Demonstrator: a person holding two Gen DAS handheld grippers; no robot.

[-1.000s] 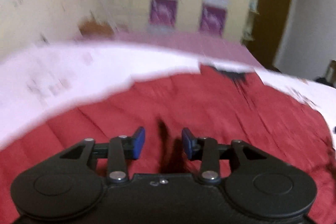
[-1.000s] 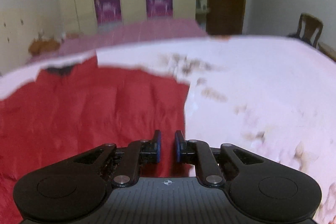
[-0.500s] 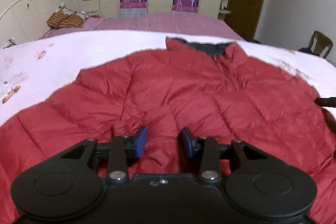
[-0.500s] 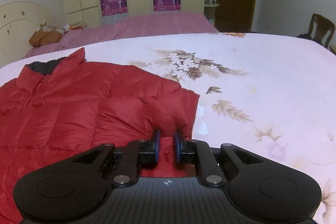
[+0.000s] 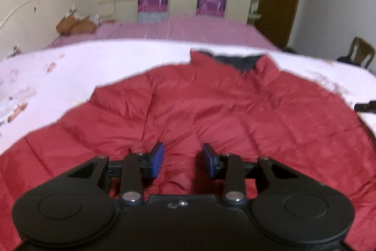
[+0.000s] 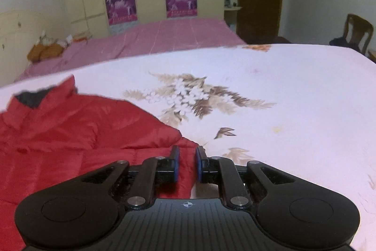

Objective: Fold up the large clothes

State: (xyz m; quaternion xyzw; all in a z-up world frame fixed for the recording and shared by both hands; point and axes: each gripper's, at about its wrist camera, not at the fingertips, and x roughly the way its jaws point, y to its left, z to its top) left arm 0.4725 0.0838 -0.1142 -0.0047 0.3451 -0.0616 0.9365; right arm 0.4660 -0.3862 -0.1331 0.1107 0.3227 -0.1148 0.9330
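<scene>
Since half a second ago, both views have shifted only slightly, and the red padded jacket (image 5: 211,114) lies as before, spread flat on the floral bedsheet (image 6: 270,91), collar away from the cameras. Left gripper (image 5: 183,159): jaws set wide over the jacket's middle, nothing between them. Right gripper (image 6: 186,162): jaws narrowly parted at the jacket's right edge, gripping nothing visible.
</scene>
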